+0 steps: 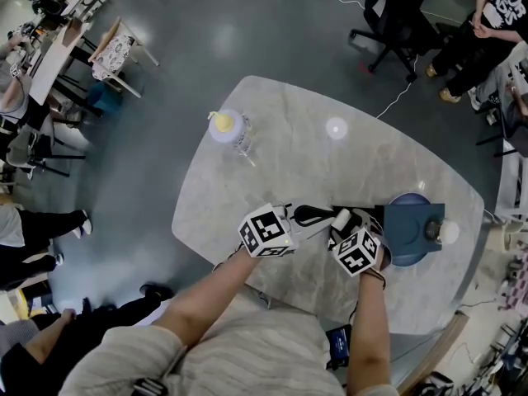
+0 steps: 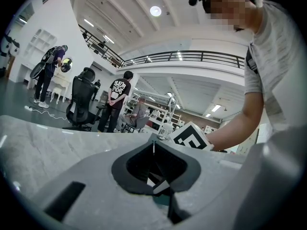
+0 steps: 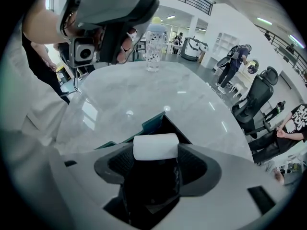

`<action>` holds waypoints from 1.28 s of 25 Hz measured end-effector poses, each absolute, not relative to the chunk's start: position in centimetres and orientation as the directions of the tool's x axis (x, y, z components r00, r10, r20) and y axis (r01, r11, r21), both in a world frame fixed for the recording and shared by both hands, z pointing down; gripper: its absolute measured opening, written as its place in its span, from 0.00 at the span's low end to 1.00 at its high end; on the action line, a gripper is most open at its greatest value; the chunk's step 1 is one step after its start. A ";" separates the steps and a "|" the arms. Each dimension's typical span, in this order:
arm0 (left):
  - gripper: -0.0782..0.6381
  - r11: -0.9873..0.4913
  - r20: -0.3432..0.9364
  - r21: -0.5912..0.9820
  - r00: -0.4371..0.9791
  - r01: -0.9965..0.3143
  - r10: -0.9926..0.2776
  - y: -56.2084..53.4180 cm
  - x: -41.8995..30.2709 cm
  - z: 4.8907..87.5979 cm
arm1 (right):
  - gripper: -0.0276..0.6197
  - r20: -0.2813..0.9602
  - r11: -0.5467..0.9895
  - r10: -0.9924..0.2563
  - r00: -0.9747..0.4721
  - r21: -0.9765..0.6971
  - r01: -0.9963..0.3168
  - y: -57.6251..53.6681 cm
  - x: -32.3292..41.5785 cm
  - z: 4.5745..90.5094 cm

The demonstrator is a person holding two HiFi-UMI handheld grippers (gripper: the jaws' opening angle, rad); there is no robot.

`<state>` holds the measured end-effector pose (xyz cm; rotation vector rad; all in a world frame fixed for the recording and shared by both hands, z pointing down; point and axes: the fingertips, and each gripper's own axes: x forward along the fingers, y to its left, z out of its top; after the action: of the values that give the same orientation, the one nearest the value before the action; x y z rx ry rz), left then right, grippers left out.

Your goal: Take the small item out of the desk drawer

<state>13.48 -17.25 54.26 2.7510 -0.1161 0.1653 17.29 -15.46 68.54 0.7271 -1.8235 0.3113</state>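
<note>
My right gripper (image 3: 155, 146) is shut on a small white cylinder (image 3: 154, 146), which lies crosswise between the fingertips. Right under it is the dark teal desk drawer (image 3: 152, 122). In the head view the cylinder (image 1: 340, 219) is held at the left edge of the teal drawer unit (image 1: 408, 219), which stands on the marble table (image 1: 289, 163) and carries a blue round piece and a white knob (image 1: 448, 232). The tips of my left gripper (image 2: 153, 145) meet with nothing between them. It lies beside the right gripper (image 1: 340, 221), and the left gripper (image 1: 318, 215) points at the drawer.
A clear glass with a yellow top (image 1: 228, 126) stands at the table's far left side, and the same glass (image 3: 152, 51) shows in the right gripper view. Office chairs (image 1: 396, 23) and several people stand around the table. The table's near edge (image 1: 247, 283) is close to my body.
</note>
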 end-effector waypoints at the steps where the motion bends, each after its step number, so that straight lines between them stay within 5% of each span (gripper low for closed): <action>1: 0.14 -0.924 0.131 0.368 0.990 -0.103 -0.058 -17.2 13.5 54.3 | 0.43 0.918 0.773 -0.333 -0.216 0.134 -0.620 -15.5 17.3 68.6; 15: 0.14 -0.931 0.143 0.351 0.989 -0.097 -0.050 -16.3 13.5 53.4 | 0.43 0.862 0.627 -0.453 -0.228 0.126 -0.769 -15.7 18.6 66.1; 32: 0.14 -0.961 0.106 0.272 0.994 -0.042 -0.013 -14.4 15.0 48.4 | 0.43 0.602 0.345 -0.747 -0.284 -0.015 -0.938 -14.8 20.6 55.9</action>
<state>15.00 -14.40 48.37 2.8604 -0.0402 0.1499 20.60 -14.84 55.88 1.4675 -2.1143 0.5080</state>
